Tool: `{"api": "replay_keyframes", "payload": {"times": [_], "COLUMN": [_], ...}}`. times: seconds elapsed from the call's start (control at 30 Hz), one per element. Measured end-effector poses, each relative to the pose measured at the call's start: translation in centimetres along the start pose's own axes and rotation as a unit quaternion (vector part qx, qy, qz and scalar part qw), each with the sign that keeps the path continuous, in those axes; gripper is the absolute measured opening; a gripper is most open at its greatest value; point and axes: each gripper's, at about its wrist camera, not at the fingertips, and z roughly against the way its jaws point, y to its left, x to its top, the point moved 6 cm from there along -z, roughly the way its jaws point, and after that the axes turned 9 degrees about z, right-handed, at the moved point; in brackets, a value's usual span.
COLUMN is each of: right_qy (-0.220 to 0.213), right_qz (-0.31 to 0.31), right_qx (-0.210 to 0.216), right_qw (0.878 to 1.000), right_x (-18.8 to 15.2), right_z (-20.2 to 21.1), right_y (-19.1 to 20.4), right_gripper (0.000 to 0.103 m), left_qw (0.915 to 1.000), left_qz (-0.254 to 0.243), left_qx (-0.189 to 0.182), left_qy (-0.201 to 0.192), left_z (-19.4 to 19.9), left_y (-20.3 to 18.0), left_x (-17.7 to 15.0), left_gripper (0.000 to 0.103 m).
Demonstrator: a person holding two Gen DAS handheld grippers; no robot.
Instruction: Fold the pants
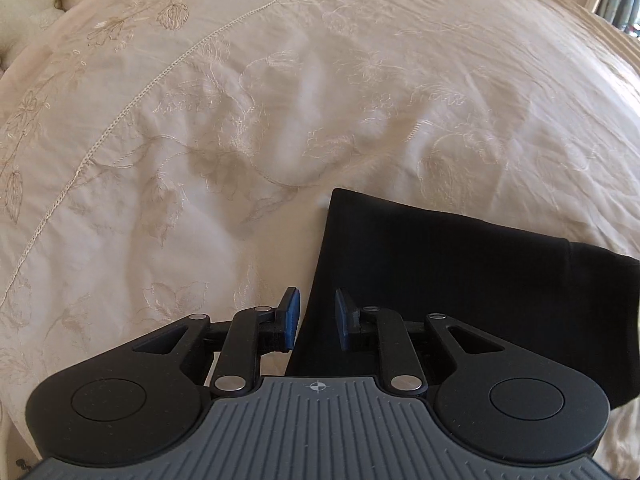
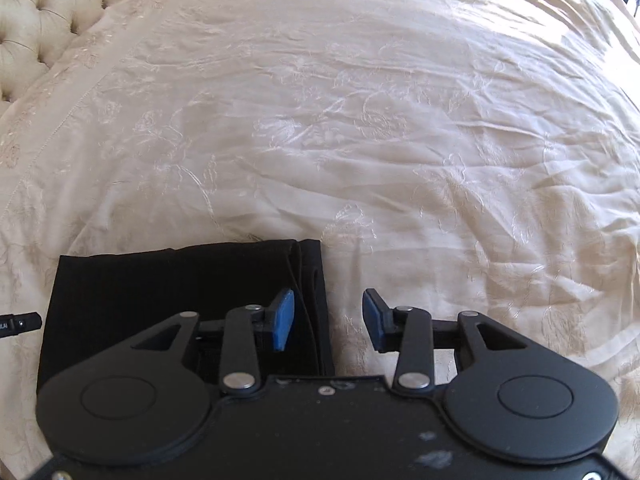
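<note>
The black pants (image 1: 460,276) lie folded into a flat rectangle on the cream bedspread (image 1: 200,140). In the left wrist view my left gripper (image 1: 316,316) is open and empty, straddling the bundle's left edge. In the right wrist view the pants (image 2: 168,292) lie at lower left and my right gripper (image 2: 328,320) is open and empty, straddling their right edge, where stacked layers show. The near part of the bundle is hidden under both grippers.
The embroidered bedspread (image 2: 400,140) stretches wide beyond the pants. A tufted headboard (image 2: 44,12) stands at far left. A tip of the other gripper (image 2: 20,324) shows at the left edge. Dark room objects (image 1: 624,4) are past the bed's right side.
</note>
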Motion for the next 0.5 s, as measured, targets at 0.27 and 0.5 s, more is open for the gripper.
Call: {"api": "replay_keyframes", "payload": {"times": [0.27,0.5], "right_qy": [0.028,0.078], "right_qz": [0.065,0.090], "right_qx": [0.031,-0.005], "right_qw": [0.997,0.993], "right_x": [-3.4,-6.4], "right_z": [0.2,-2.4], "right_y": [4.7,4.4], "right_gripper": [0.039,0.044], "left_qw": [0.9962,0.9929], "left_qz": [-0.080,-0.117], "left_qx": [-0.011,0.006], "left_qy": [0.034,0.021], "left_z": [0.0,-0.5], "left_y": [-1.1,-0.6], "left_x": [-6.5,-8.1], "left_gripper": [0.020,0.020]}}
